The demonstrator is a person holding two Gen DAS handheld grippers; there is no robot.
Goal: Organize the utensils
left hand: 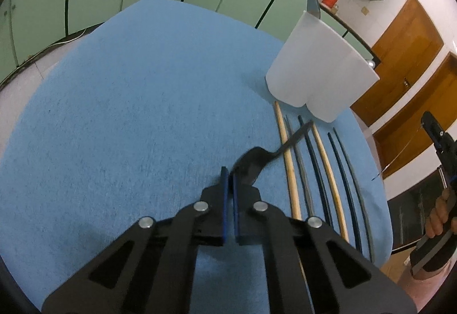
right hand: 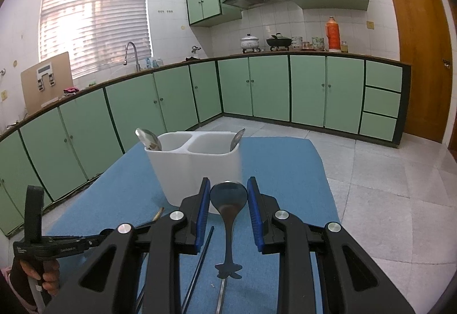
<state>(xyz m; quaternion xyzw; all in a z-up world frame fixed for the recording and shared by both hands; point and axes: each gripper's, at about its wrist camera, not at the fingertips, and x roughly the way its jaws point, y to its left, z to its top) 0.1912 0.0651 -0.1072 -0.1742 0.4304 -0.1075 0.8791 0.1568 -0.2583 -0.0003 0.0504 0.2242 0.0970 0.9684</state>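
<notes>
My left gripper [left hand: 228, 175] has its jaws nearly shut, with the bowl of a dark spoon [left hand: 251, 164] at the right fingertip; whether it is gripped is unclear. Its handle slants across a row of chopsticks [left hand: 314, 168] lying on the blue mat [left hand: 128, 114]. A white two-compartment utensil holder [left hand: 317, 68] stands beyond the chopsticks, with a spoon sticking out. My right gripper [right hand: 228, 185] is open, with a dark spoon [right hand: 228, 199] lying between its fingers on the blue mat [right hand: 285, 165]. The holder [right hand: 194, 165] stands just ahead with a spoon in each compartment.
Green kitchen cabinets [right hand: 257, 85] run behind the table. A wooden door [right hand: 417, 57] stands at the right. The table's right edge [right hand: 328, 185] drops to tiled floor. The left gripper's handle and hand [right hand: 37, 257] show at lower left in the right wrist view.
</notes>
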